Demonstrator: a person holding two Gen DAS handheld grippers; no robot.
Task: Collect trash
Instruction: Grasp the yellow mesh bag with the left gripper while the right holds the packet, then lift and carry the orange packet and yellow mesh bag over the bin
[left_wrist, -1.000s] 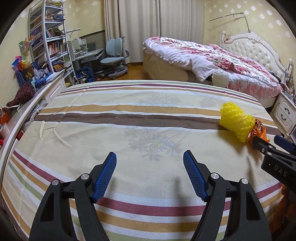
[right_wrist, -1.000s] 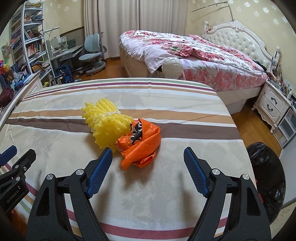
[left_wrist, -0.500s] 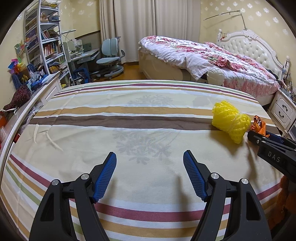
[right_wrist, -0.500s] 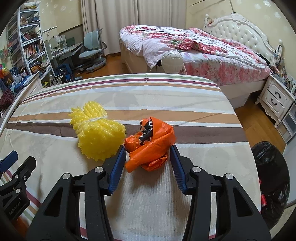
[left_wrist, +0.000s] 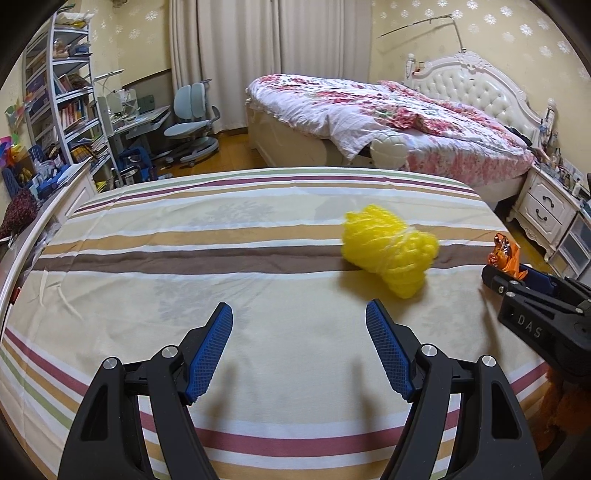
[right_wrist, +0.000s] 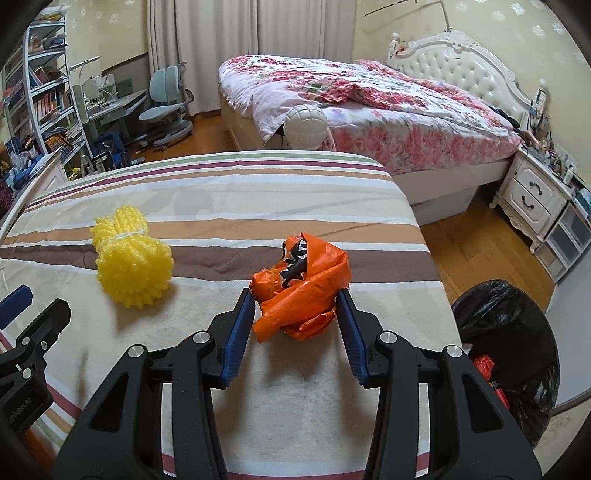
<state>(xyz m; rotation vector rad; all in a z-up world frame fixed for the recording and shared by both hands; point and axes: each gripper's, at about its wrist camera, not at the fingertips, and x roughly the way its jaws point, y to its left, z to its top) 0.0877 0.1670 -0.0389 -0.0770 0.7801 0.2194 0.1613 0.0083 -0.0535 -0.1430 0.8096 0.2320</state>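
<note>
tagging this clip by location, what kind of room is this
A bedroom, most likely a home one: a made bed with a tufted headboard, a nightstand, and a study corner with desk chair and bookshelf.

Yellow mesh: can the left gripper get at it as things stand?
Probably yes. The left gripper is open and empty, and the yellow mesh lies just ahead of it, off to its right, with only bare bedspread between. The right gripper, shut on the orange bag, stays clear.

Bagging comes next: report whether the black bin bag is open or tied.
Open: the black plastic bin bag gapes at the top, red trash visible inside.
</note>
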